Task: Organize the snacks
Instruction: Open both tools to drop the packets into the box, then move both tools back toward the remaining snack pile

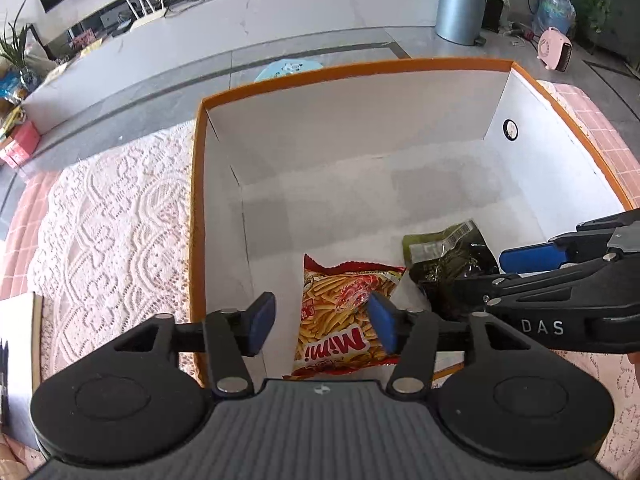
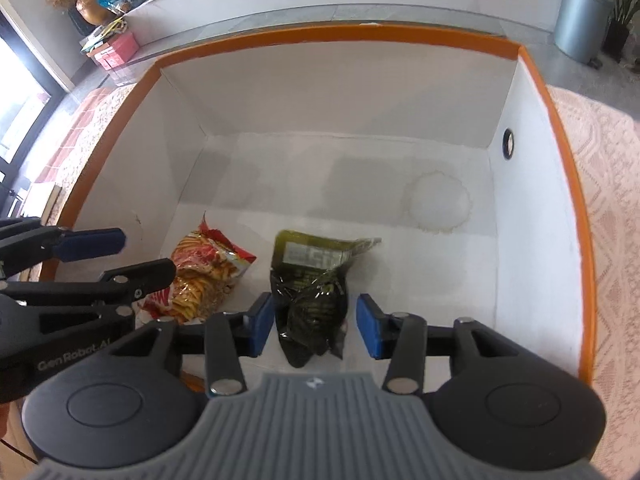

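Orange-rimmed white cardboard box (image 2: 560, 128) fills most of both views, and it is where your snacks already lie: both packets sit on its floor against the near wall, in the lower middle of each frame. Pink lace cloth on the tabletop (image 1: 108, 216) spreads to the left of the box in the left wrist view.

Your red and yellow crisp packet printed "Mimi" (image 1: 340, 320) lies with its long axis running away from you, its top seam pointing toward the far wall. Your left tongs (image 1: 322, 322) hang above it with the jaws spread and nothing between them; the packet sits under the right-hand pad (image 1: 382, 324), so it is off-centre to the right of the gap.

Your dark green crinkled foil pouch (image 2: 312, 300) lies just right of the crisp packet, also lengthwise away from you, its labelled end farther off. Your right tongs (image 2: 314, 330) stand open and empty, with the pouch's near end squarely between the two blue pads, though whether they touch it I cannot tell.

I judge the right tongs better lined up: closing across the pouch's narrow width would take it. The left would need a small shift rightward first.
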Demonstrator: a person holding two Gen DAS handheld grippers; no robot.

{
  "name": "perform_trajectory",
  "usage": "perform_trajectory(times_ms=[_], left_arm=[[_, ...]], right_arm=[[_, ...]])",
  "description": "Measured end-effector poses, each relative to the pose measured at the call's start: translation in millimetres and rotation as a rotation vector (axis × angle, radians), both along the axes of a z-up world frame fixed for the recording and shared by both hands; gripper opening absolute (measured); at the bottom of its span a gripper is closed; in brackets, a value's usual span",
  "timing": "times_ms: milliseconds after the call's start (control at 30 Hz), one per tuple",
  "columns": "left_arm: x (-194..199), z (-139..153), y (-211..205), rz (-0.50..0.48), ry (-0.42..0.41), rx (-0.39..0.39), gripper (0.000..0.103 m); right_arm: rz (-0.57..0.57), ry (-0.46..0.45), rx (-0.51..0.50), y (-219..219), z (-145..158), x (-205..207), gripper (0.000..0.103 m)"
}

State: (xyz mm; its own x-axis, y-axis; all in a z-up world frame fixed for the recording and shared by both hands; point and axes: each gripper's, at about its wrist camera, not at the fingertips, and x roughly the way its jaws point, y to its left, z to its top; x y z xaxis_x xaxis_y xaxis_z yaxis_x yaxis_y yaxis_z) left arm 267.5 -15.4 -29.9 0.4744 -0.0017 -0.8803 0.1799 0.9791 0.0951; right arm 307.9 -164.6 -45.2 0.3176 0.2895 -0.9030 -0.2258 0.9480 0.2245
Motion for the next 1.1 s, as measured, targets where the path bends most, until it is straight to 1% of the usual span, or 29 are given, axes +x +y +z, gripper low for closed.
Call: perform_trajectory(times_ms=[33,67,167,367,467,533,767,867,933,1100], left_arm=[[-1.4,1.7,-1.1,-0.004,-0.008,0.003,0.068],[-2.7,3.5,-2.1,-0.007,-0.013,0.003,0.068],[-5.6,9.2,-4.7,-0.007,-0.024,0.003,0.068],[-15.3,23.4,-6.7,-0.014,-0.052,0.0,0.069],[-22.2,30.6,-5.0,-0.005,-0.067,-0.022,0.069],[-29.0,36.7,-3.2,0.008,-0.095,-0.045,0.069],[-63.7,66.7,4.7,0.066,-0.204,-0.156,0.069],[-83.7,79.6,6.5,0.089,-0.268,-0.184,0.069],[-99.0,86.8,5.2,0.098,-0.311,-0.185,0.069],[-132.3,96.8,7.2,0.102,-0.341,-0.245,0.069]], right_arm=[[0.001,-0.001,0.003,-0.9,0.9,0.6,0.046],[-0.002,-0.001,0.006,-0.8,2.0,0.5,0.052],[-0.012,-0.006,-0.012,-1.7,6.0,-0.5,0.061],[-0.012,-0.063,-0.058,-4.1,21.1,-9.3,0.068],[-0.02,-0.085,-0.067,-6.5,31.3,-14.1,0.072],[-0.023,-0.107,-0.067,-9.0,39.1,-20.1,0.074],[-0.082,-0.25,-0.068,-21.7,71.7,-54.5,0.077],[-0.085,-0.313,-0.067,-25.0,85.0,-72.3,0.078],[-0.076,-0.36,-0.078,-24.8,93.6,-87.2,0.08],[-0.057,-0.472,-0.108,-23.7,109.5,-131.0,0.082]])
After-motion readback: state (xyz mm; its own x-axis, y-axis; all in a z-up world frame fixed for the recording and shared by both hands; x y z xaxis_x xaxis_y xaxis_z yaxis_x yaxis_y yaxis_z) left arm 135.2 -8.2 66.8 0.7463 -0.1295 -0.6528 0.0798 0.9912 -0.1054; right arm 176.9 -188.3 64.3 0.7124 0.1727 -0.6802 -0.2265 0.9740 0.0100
